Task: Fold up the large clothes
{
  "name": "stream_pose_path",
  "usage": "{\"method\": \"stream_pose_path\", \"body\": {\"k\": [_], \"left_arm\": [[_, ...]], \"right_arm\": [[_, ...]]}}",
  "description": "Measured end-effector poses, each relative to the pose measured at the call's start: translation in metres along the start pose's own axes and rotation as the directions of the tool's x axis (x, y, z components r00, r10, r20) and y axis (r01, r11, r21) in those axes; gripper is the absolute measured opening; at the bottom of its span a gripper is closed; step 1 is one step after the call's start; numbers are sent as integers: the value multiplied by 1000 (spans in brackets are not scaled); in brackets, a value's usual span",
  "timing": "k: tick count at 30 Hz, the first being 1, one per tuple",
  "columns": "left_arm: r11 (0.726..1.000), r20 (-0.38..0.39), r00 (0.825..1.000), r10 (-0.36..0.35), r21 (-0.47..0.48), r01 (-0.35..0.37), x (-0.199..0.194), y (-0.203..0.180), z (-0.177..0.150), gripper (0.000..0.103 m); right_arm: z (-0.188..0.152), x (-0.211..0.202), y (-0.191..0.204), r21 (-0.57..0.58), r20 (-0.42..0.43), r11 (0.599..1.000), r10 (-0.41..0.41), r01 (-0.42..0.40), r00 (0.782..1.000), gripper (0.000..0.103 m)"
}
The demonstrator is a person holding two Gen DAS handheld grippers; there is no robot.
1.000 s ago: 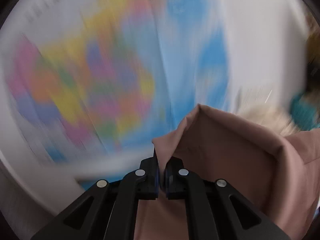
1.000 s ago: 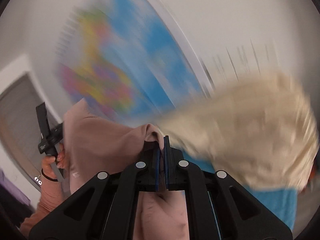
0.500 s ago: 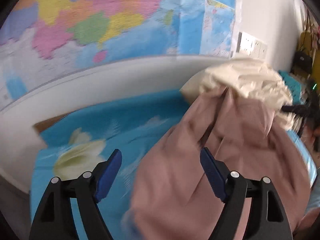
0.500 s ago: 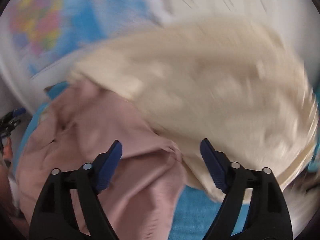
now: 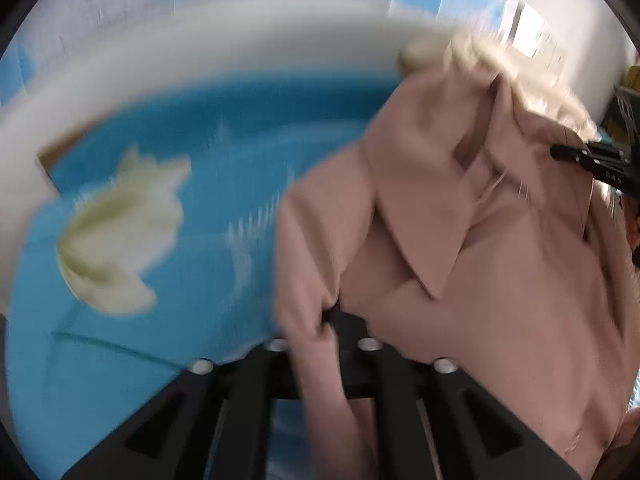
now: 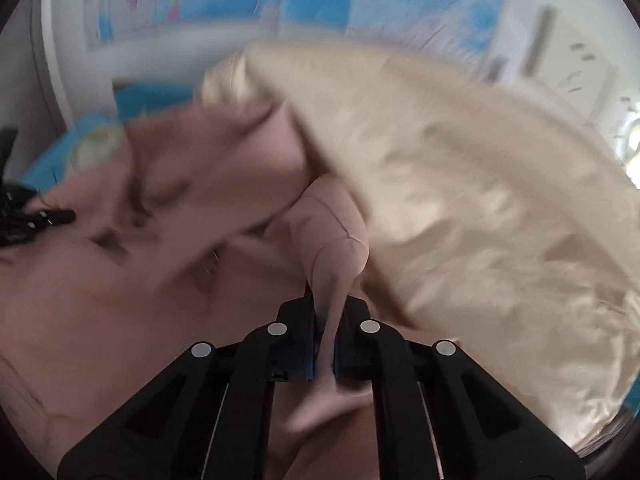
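In my left wrist view, my left gripper [image 5: 332, 320] is closed on a fold of the pink coat [image 5: 460, 240], and its jaws have just been closing, with the cloth between them. The coat lies on the right part of the blue bedsheet [image 5: 200, 152], and its collar points to the far edge of the bed, where the cream fur lining [image 5: 472, 56] shows. My right gripper [image 5: 592, 160] is seen at the right edge of this view, beside the coat. In my right wrist view, my right gripper [image 6: 326, 320] is also shut, and it pinches a narrow ridge of the pink coat [image 6: 160, 240]; these jaws too have just been closing on the cloth. The cream fur lining [image 6: 460, 180] is heaped on the right side of the coat. I think each grip holds only a thin fold, so the heavy coat can slip out when I lift it. The thick lining can also bunch up and make the fold uneven.
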State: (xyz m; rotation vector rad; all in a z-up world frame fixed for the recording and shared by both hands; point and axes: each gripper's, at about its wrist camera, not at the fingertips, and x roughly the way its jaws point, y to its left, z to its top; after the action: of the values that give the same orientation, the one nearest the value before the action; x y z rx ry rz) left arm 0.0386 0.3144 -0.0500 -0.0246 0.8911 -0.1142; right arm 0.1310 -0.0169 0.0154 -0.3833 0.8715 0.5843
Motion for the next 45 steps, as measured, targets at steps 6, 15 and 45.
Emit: {"method": "stream_pose_path", "body": {"k": [6, 15, 45], "left_arm": [[1000, 268, 963, 15, 6, -17, -69, -10, 53, 30], [999, 37, 999, -21, -42, 23, -11, 2, 5, 85], [982, -14, 1000, -18, -187, 15, -57, 37, -54, 84]], "right_arm": [[11, -98, -53, 127, 270, 992, -15, -20, 963, 6], [-18, -10, -105, 330, 49, 943, -54, 35, 997, 15], [-34, -41, -96, 337, 127, 941, -9, -35, 992, 75]]}}
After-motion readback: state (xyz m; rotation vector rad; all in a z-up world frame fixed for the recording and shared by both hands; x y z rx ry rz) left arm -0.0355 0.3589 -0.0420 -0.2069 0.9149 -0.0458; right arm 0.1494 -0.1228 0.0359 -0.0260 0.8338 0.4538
